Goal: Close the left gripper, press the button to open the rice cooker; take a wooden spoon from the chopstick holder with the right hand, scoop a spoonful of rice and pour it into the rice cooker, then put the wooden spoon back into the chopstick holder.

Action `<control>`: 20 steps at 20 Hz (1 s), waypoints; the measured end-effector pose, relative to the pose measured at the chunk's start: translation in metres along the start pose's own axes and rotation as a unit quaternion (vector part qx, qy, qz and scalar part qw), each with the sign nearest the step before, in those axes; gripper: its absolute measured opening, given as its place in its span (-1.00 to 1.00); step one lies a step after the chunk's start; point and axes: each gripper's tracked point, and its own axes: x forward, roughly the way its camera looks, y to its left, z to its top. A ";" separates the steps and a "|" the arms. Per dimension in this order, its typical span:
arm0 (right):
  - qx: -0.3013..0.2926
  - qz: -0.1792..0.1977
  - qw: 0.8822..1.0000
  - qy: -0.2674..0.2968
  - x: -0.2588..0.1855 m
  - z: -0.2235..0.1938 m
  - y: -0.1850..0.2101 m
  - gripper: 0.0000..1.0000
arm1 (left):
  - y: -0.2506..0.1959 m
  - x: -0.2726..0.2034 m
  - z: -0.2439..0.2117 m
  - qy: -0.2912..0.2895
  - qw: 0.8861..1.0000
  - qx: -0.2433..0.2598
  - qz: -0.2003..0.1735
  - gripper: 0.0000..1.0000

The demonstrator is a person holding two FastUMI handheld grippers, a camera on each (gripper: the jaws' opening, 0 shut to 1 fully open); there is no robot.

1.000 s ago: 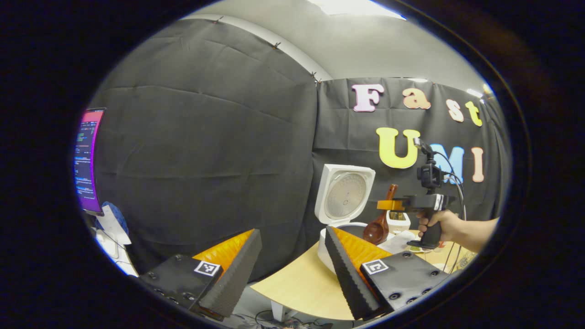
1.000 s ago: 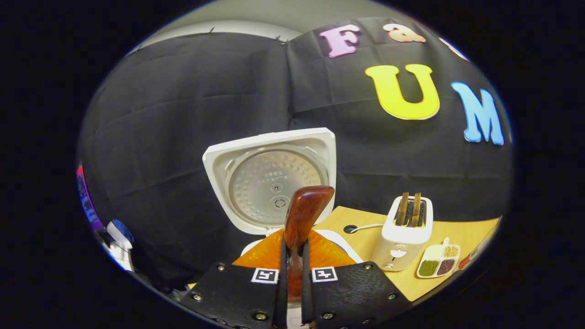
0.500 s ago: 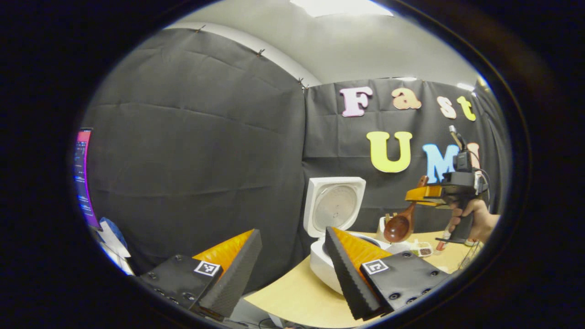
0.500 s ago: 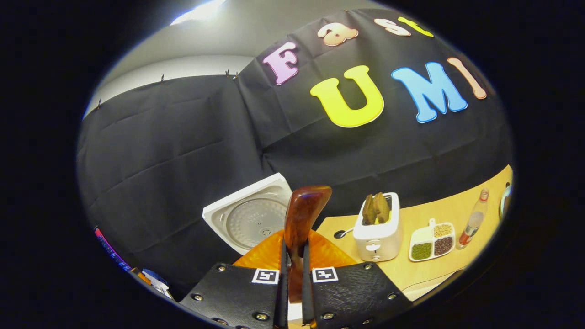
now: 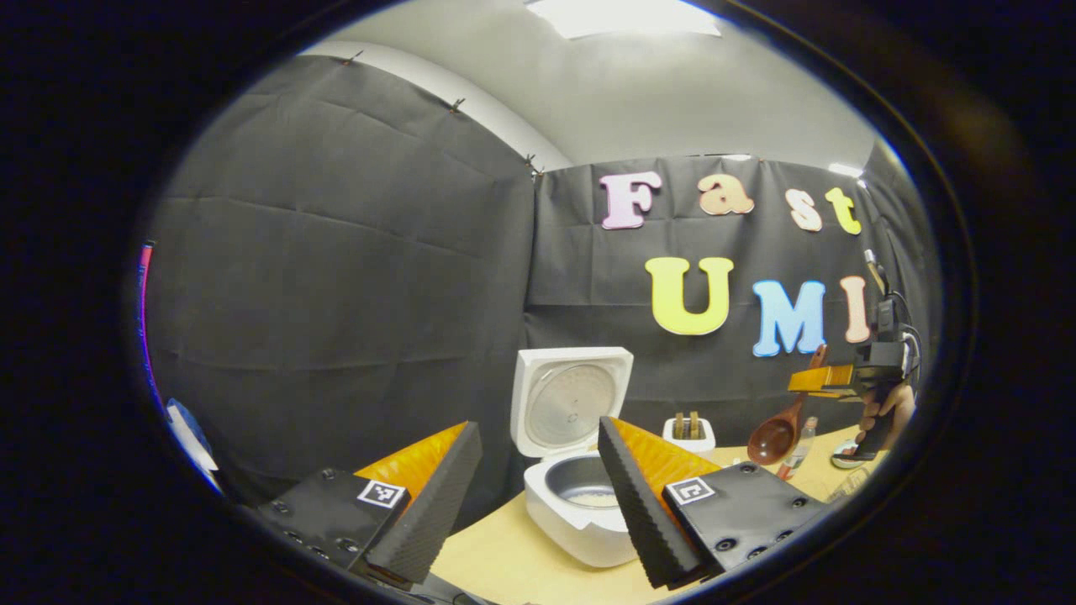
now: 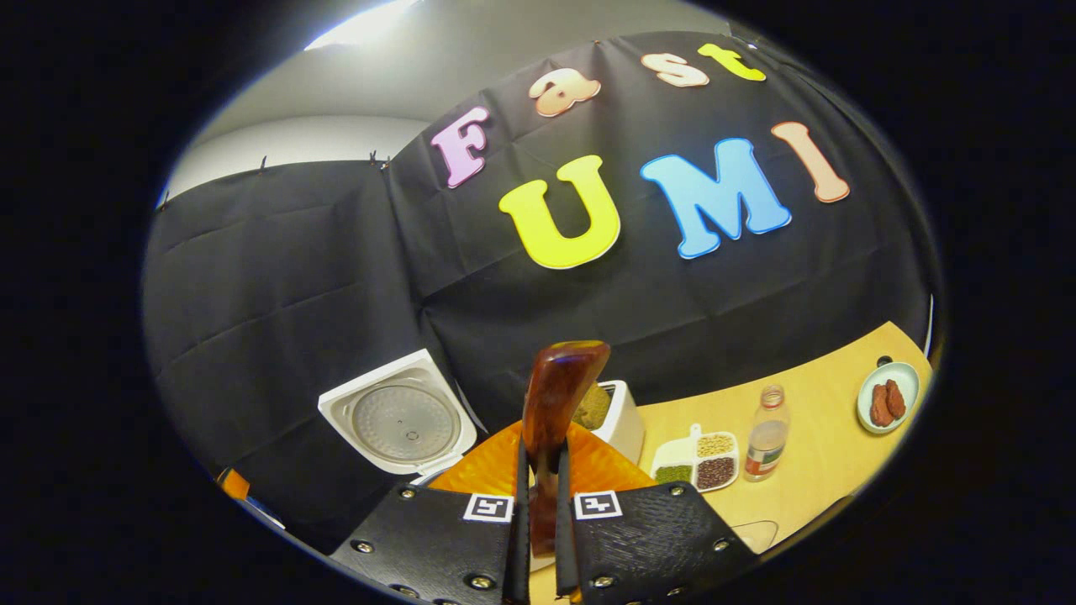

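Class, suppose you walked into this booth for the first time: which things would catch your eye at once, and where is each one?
First, the white rice cooker at the near end of the wooden table, its lid standing open. Next, the wooden spoon clamped in the right gripper, held up in the air off to the cooker's right. The left gripper hangs open in front of the cooker, holding nothing.
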 end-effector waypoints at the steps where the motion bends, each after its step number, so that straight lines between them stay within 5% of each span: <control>1: 0.002 -0.007 1.000 -0.005 -0.006 0.005 -0.011 -0.76 | -0.009 0.001 0.003 -0.003 1.000 0.001 -0.005 0.97; 20: 0.005 -0.174 0.984 -0.029 -0.146 0.022 -0.236 -0.76 | -0.170 -0.020 0.037 -0.040 0.996 0.004 -0.086 0.97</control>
